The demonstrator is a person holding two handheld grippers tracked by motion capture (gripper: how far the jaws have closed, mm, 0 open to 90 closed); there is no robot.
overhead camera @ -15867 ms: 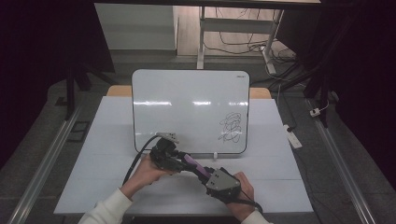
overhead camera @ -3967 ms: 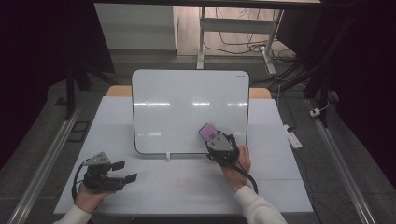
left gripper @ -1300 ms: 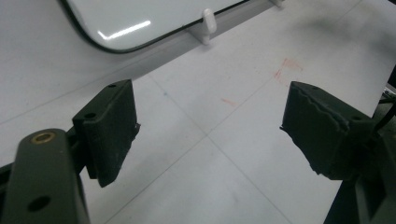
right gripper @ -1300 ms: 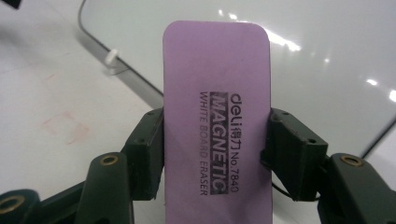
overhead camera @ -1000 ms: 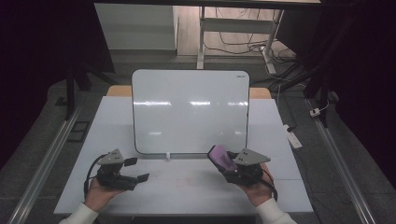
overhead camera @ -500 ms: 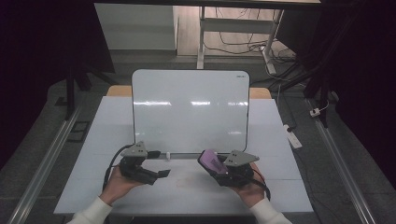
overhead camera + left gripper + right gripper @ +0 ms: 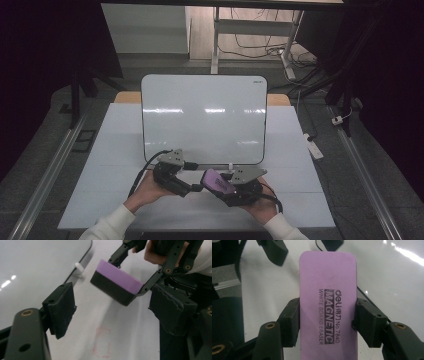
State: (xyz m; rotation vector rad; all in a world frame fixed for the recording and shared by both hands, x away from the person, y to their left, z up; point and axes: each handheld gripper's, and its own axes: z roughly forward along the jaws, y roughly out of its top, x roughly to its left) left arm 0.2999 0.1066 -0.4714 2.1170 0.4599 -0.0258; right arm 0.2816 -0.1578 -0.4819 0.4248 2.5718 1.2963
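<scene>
Purple whiteboard eraser (image 7: 328, 310) clamped in right gripper (image 7: 226, 187). Left gripper (image 7: 192, 188) has swung in beside it, jaws just narrowing, nothing between yet; handover likely next.

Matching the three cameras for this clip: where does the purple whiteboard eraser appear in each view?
High view: the eraser sits low centre, in the right tool, just in front of the whiteboard.
Left gripper view: upper centre, purple face up, black felt below, clamped from the right.
Right gripper view: centre, upright, printed label facing the camera, pads pressed on both sides.
Shared landmark: the whiteboard, which appears in all three views.
</scene>
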